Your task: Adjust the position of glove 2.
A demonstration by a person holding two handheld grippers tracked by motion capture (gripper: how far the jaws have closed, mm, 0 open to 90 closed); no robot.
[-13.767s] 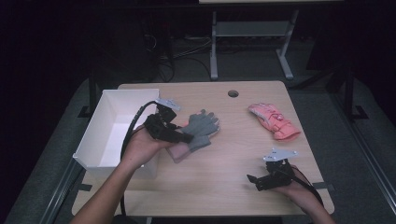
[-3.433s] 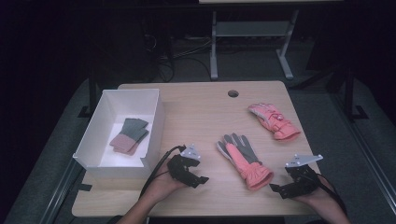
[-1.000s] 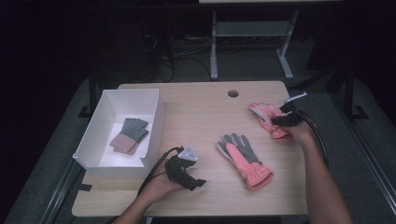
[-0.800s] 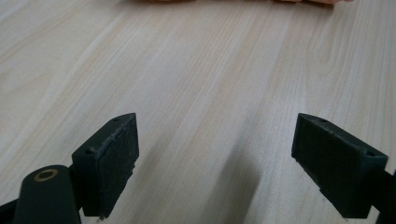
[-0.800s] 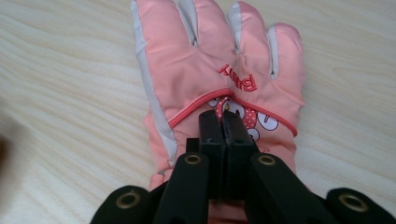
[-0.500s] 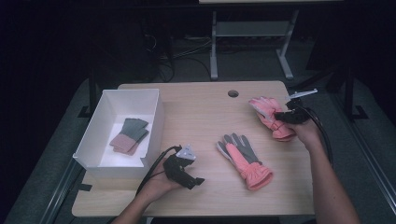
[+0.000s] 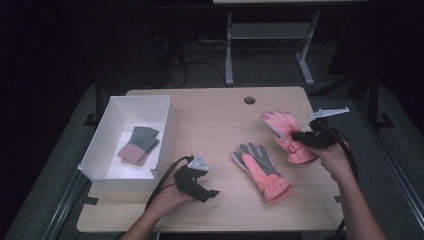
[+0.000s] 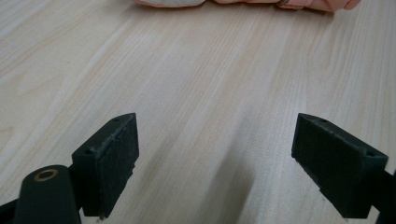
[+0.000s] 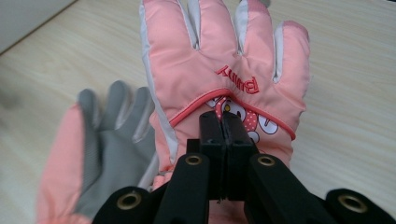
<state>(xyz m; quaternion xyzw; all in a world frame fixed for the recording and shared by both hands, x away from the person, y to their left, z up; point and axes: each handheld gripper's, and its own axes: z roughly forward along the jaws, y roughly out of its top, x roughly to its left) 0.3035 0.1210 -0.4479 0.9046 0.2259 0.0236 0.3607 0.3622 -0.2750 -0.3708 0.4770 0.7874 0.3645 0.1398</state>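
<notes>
The right claw [image 7: 295,136] is clamped on the pink glove [image 7: 284,131] near the desk's right edge, its jaws pinching a fold of fabric on the back of the glove, just below the printed lettering. The right gripper view shows the jaws pressed together on that fold, the glove's fingers pointing straight away from the claw, so the glove's long axis runs in line with the claw itself.

Its mate [image 7: 261,171] lies palm up (grey palm showing) near the middle of the desk, toward the front edge, down and to the left of the held glove. Its fingers point toward the far left, its cuff toward the front right.

The left claw [image 7: 212,193] rests on the desk near the front edge, jaws wide apart over bare wood, gripping nothing. It is the nearer one to the mate, which lies just to its right.

A white box [image 7: 165,131] at the left edge holds another glove pair [image 7: 138,145].
</notes>
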